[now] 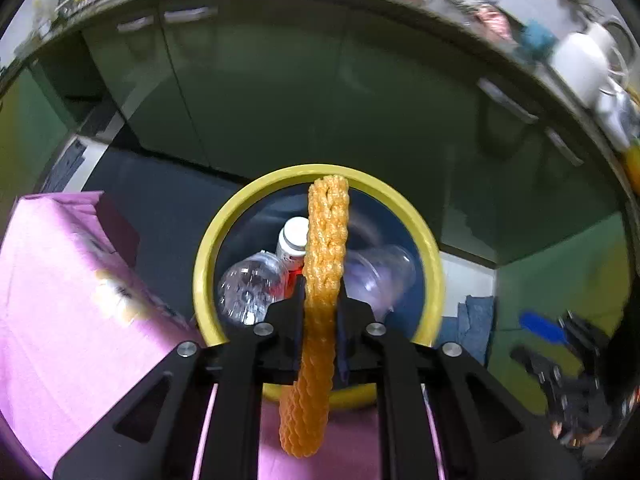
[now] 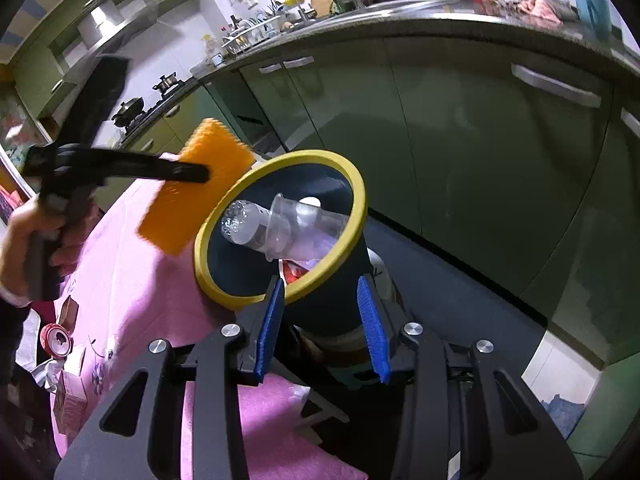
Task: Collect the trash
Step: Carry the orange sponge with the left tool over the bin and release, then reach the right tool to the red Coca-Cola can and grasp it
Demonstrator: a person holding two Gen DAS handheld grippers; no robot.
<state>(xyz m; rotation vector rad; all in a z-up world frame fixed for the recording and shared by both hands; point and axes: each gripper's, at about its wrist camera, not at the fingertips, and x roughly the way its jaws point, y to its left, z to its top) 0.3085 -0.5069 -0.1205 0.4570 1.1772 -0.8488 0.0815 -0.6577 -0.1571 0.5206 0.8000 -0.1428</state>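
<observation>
Pink cloth (image 2: 132, 280): covers the bench at the left in both views; a red can (image 2: 56, 340) lies on its side near the left edge, with small cartons (image 2: 70, 398) beside it (labels too small to read).
Person's hand (image 2: 28, 240): at the far left of the right wrist view, wrapped around the handle of the left gripper.
Left gripper (image 1: 320, 300): jaws narrow, pinched on an orange foam net (image 1: 324, 280); in its own view the net stands up between the pads and also trails down below them.
Orange foam net, position: held in the air above the left part of the bin's rim, as the right wrist view shows (image 2: 196, 192); it is not inside the bin.
Trash bin (image 2: 360, 200): dark body with a yellow rim, tilted with its mouth facing the cameras, beside the edge of the pink cloth.
Bin contents: a clear plastic bottle (image 1: 248, 292), a white-capped bottle (image 1: 294, 240) with red below the cap, and a clear plastic cup (image 2: 280, 228) lying on its side.
Right gripper (image 2: 324, 320): jaws partly apart, blue pads on either side of the bin's dark body (whether they press on it I cannot tell).
Background: green cabinet doors (image 2: 460, 140) under a cluttered counter (image 2: 440, 16).
</observation>
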